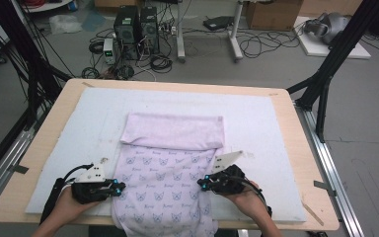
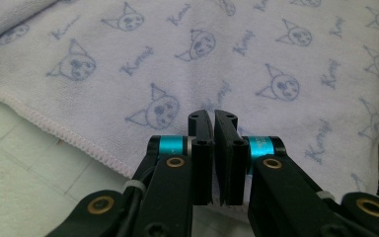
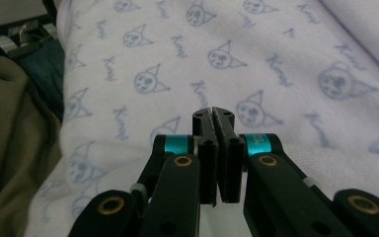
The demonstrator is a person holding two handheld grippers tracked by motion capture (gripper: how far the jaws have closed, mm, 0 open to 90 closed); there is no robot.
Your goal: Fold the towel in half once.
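Observation:
A pale lilac towel (image 1: 170,173) printed with cat faces lies on the white mat, its far end folded over into a plain band (image 1: 173,130). Its near end hangs over the table's front edge. My left gripper (image 1: 122,187) lies at the towel's left hem, its jaws shut, with the tips (image 2: 212,117) over the printed cloth (image 2: 256,59). My right gripper (image 1: 202,184) lies at the right side, its jaws pressed together too, with the tips (image 3: 213,114) over the towel (image 3: 177,59). I see no cloth between either pair of jaws.
The white foam mat (image 1: 271,148) covers most of the wooden table (image 1: 306,163). Beyond the table, computer cases (image 1: 137,24) and cables lie on the floor. Black frame legs (image 1: 325,69) stand at both sides. The person's trousers (image 3: 10,128) show beside the hanging towel.

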